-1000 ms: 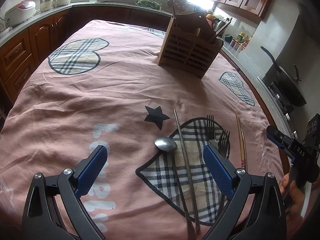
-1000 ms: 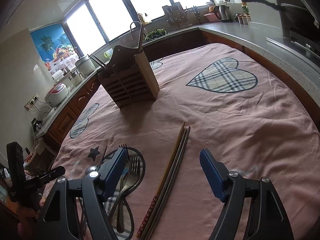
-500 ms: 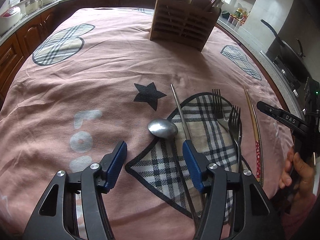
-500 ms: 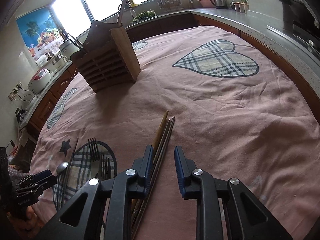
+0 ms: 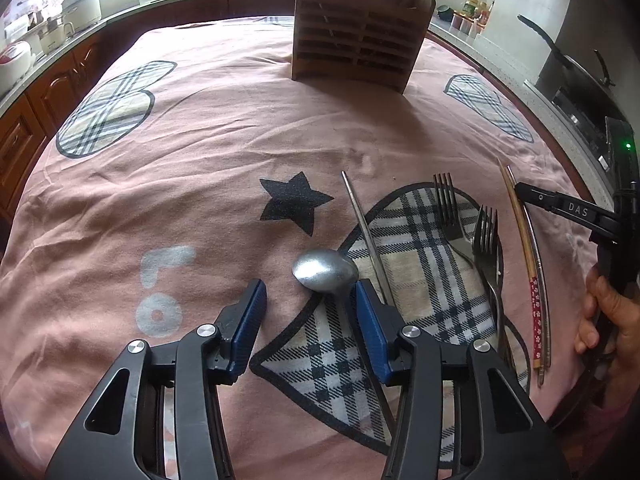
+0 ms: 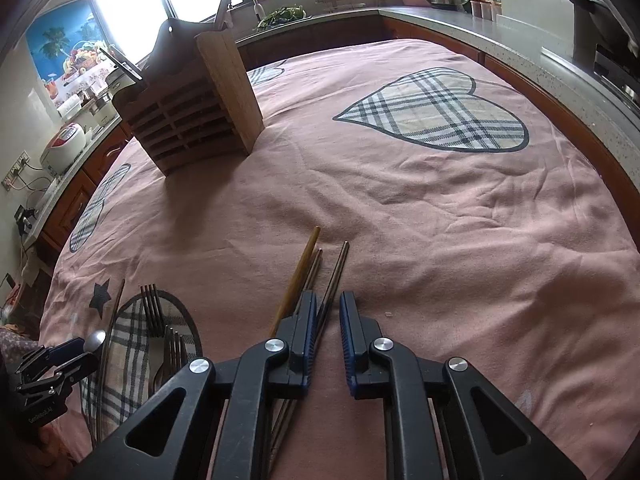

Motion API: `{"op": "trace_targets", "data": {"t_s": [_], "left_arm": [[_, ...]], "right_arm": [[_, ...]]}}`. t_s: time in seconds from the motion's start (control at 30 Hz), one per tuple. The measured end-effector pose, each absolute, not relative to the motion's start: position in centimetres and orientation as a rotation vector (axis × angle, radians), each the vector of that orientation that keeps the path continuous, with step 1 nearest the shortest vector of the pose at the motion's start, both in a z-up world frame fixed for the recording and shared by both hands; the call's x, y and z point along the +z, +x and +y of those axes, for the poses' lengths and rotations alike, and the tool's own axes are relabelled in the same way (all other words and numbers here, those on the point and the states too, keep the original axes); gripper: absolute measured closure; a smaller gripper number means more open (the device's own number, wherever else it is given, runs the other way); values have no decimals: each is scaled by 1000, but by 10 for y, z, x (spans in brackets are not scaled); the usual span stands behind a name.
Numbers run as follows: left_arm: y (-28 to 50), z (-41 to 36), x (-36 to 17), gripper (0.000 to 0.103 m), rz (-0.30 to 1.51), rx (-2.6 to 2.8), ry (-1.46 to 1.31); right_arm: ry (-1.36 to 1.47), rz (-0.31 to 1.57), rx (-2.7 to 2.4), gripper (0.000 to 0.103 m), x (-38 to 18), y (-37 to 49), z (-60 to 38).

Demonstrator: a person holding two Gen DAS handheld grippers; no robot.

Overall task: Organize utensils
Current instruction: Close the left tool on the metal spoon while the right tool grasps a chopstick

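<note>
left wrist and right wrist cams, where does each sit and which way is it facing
Left wrist: on the left gripper, low over the pink cloth, facing the spoon and wooden holder; its own open fingers show, plus the person's right hand.
Right wrist: on the right gripper, facing along the chopsticks toward the holder; its nearly closed fingers show.
Shared: holder, two forks, spoon, chopsticks, and each other's gripper.
</note>
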State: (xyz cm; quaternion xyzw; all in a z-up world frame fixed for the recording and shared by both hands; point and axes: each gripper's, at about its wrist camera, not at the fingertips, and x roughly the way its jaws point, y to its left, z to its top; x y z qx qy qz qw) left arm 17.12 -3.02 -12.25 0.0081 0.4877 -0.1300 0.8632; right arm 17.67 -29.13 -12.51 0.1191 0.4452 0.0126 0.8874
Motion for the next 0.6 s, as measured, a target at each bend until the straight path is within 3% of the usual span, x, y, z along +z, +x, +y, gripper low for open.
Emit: {"op": "trace_targets", "data": {"t_s": [0.2,0.33,0.6], "left_arm": [[178,-37,-123,61,1029,-279,47],[180,-36,-122,69,1031,-286,50],[180,-25,-120,70,1047,-327,-32]], "right_arm": [[237,942,23,96,-125,195,-293],[250,953,30,95,-125,206,-295],[286,933,54,96,-123,202,-298]]}}
